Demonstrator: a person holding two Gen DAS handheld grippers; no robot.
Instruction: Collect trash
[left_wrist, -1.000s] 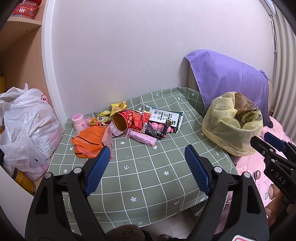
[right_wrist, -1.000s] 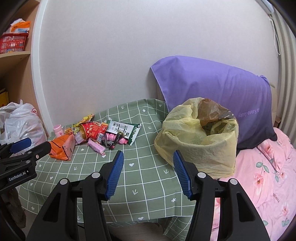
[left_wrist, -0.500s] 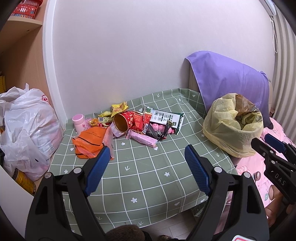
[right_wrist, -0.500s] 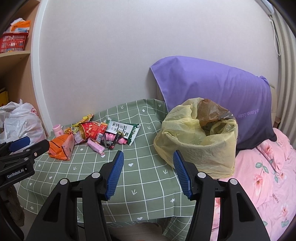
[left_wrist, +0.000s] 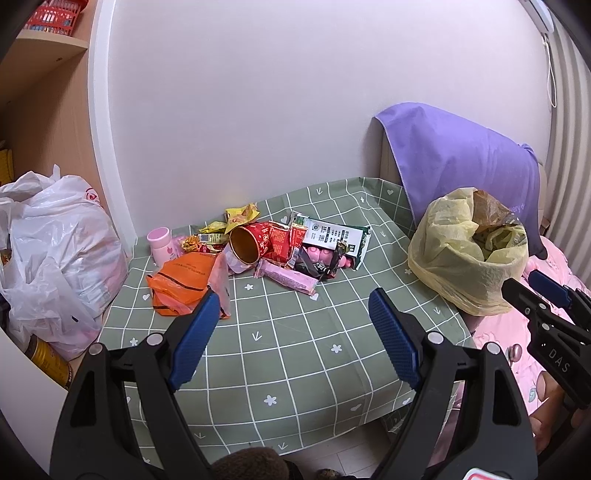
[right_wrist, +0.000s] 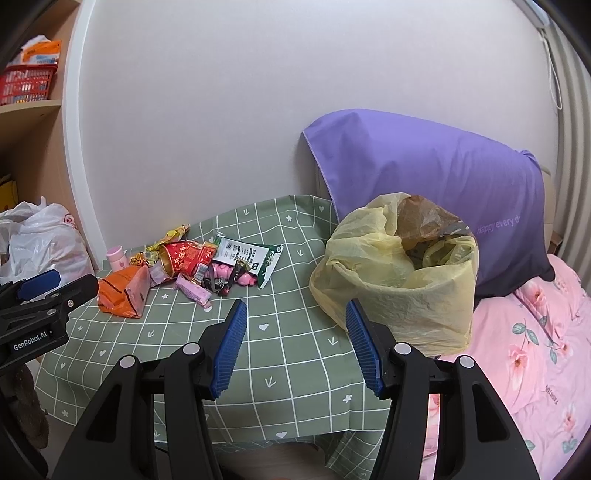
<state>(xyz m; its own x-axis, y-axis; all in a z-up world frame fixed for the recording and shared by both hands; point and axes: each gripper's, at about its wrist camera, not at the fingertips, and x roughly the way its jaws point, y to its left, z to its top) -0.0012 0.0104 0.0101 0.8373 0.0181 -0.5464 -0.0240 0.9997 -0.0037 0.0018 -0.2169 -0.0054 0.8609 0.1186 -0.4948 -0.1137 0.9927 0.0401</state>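
Nearest to me, my left gripper (left_wrist: 291, 328) stands wide apart with nothing between its blue pads, above the near half of the green checked tablecloth (left_wrist: 295, 350). My right gripper (right_wrist: 295, 345) is also spread, a little narrower, and empty; it hangs over the cloth near the table's right edge.

Compared with one second ago, almost nothing has changed. Both views have only slid a little: in the left view the trash now sits slightly lower and nearer. No piece of trash has moved and neither claw has closed. So I judge that the collecting has not begun, and I am only in the approach.

Further on lies the trash heap: the orange plastic bag (left_wrist: 183, 282) at the left, the pink wrapper (left_wrist: 288, 277) toward me, the red paper cup (left_wrist: 251, 245) on its side behind it, then the green-and-white packet (left_wrist: 332, 236) and the small pink bottle (left_wrist: 159, 245) near the wall.

The yellow trash bag (right_wrist: 399, 284) stands open at the table's right edge, well apart from the heap, already partly filled. Behind it is the purple pillow (right_wrist: 424, 162).
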